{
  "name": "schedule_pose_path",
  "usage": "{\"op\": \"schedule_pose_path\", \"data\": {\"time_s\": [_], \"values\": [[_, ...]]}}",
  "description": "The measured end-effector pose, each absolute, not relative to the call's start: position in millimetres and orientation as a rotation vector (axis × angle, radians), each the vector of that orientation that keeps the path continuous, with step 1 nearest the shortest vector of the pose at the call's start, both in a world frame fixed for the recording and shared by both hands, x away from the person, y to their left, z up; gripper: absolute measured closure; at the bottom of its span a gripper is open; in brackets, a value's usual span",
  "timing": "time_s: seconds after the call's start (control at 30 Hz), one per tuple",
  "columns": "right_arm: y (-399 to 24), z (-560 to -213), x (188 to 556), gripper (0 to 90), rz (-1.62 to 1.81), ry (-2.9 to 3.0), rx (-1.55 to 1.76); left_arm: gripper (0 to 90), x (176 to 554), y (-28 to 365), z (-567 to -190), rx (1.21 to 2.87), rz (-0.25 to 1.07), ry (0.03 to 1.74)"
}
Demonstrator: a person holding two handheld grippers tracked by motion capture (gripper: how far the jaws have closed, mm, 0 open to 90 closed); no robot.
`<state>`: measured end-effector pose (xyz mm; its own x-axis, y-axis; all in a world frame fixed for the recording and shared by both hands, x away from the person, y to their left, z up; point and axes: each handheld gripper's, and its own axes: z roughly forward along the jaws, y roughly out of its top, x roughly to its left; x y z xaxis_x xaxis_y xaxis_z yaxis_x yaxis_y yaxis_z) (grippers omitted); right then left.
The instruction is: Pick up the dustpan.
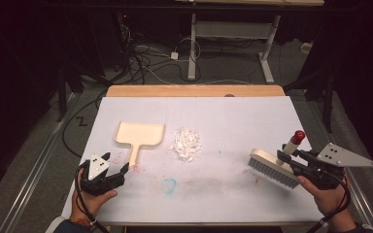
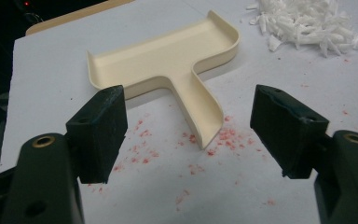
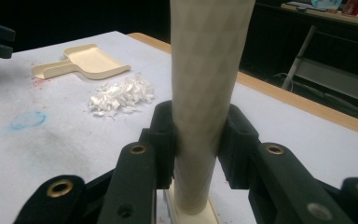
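we are holding the brush (image 1: 273, 167) at 4 o'clock on the bench (image 1: 233, 194), the right gripper (image 1: 285, 158) pinching its handle between its jaws. the left gripper (image 2: 186, 135), at 8 o'clock, is hovering with jaws spread just short of the dustpan (image 2: 168, 60) handle, not touching it. the pile of white shreds (image 1: 185, 144) is lying near the centre, just beside the pan's 3 o'clock side. sweeping appears not yet begun: the pan is lying empty and ungrasped.

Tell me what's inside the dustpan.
Nothing: the dustpan tray is bare in the left gripper view. The white shreds lie beside it on the table. Underneath it is hidden.
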<state>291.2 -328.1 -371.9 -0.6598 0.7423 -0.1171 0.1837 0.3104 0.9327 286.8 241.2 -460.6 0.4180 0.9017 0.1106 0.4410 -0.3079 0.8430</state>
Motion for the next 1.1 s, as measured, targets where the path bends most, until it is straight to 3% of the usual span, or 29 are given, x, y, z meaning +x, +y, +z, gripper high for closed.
{"op": "schedule_pose_path", "data": {"time_s": [0.33,0.5,0.63,0.8,1.1], "values": [[-328,-370,292,70.3,1.355,2.035,0.825,26.4,284,240,-458,1.906,0.709,1.178],[-325,-371,293,70.3,1.342,2.041,0.825,26.3,298,224,-471,2.000,0.610,1.318],[-324,-372,293,70.3,1.328,2.044,0.829,27.5,316,223,-472,1.980,0.561,1.389],[-325,-374,295,70.3,1.313,2.041,0.847,34.0,359,213,-480,1.991,0.436,1.516],[-326,-377,297,70.3,1.312,2.061,0.867,46.1,384,201,-478,2.059,0.457,1.539]]}}
